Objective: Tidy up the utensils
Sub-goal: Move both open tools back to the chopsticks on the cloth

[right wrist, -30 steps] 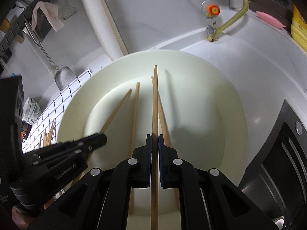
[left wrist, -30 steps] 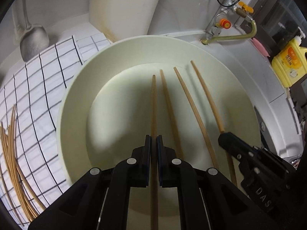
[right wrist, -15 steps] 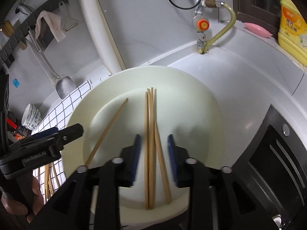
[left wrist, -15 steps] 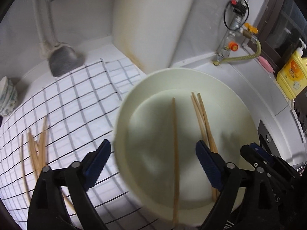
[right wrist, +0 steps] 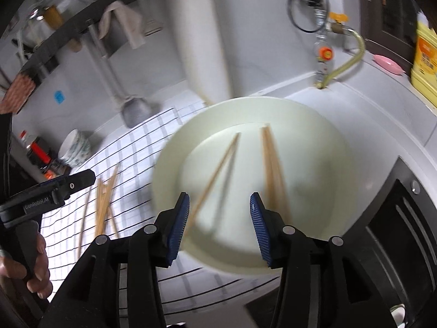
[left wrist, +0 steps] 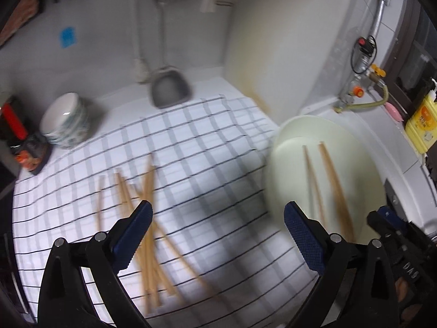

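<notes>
- The tabletop (left wrist: 90, 101) carries a checked cloth (left wrist: 207, 142) — the widest open stretch lies ahead of the left gripper (left wrist: 217, 217), whose fingers are spread wide and hold nothing.
- The cream plate (right wrist: 322, 125) sits ahead of the right gripper (right wrist: 220, 209), just beyond its fingertips; those fingers are also parted and empty. The plate's raised rim is an edge to clear, and a dark sink edge (right wrist: 401, 218) lies close to the right of the fingers.
- Chopsticks on the plate (right wrist: 270, 164) lie between and past the right fingers — several, some touching; blur hides the exact count.
- The loose chopstick pile (left wrist: 147, 218) crosses on the cloth, under and just beyond the left-hand finger.
- Judged by look, each stick is light, stiff, thin and prone to roll; a pinch near mid-length should keep it level, and crossed sticks may drag neighbours along.
</notes>
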Demonstrator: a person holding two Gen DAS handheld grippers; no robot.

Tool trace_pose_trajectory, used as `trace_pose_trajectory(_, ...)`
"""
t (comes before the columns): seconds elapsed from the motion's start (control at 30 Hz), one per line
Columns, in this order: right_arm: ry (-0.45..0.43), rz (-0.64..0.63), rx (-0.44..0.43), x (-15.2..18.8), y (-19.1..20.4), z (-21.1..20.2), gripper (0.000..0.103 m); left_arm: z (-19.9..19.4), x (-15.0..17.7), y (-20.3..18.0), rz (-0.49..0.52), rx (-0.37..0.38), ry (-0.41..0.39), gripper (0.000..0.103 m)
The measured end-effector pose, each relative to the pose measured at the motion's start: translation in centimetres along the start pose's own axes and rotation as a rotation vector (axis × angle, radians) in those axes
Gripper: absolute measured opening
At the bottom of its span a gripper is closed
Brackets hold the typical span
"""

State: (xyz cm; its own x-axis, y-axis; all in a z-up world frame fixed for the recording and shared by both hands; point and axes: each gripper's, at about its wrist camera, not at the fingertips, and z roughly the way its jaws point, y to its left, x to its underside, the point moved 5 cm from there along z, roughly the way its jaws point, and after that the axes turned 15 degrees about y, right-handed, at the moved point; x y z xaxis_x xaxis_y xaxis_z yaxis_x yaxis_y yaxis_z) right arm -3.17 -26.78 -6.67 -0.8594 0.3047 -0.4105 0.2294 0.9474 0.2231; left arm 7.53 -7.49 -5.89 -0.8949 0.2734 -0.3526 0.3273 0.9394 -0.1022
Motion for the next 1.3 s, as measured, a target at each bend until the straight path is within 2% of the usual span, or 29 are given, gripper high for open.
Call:
trace_pose_trajectory(0.23,0.013,-0.113,-0.062,0.9,6.6,0.4,0.051,-0.6,4.4,7.7,-0.081,-0.090,0.002,0.096)
trace_pose_trajectory(0.5,0.055,-0.214,-0.082,2.6,12.6,2.7,0.054,0.6,7.7,14.4,-0.181,-0.123,0.028,0.096)
trace_pose_trajectory(0.8,0.098,-0.287,-0.041,4.6,15.7,7.7,0.056,4.0,9.2,16.8,-0.142,-0.172,0.052,0.097)
trace_pose_trajectory(1.3,0.147,-0.385,0.055,6.0,17.8,14.3,0.055,7.8,9.5,19.0,-0.152,-0.150,0.064,0.097)
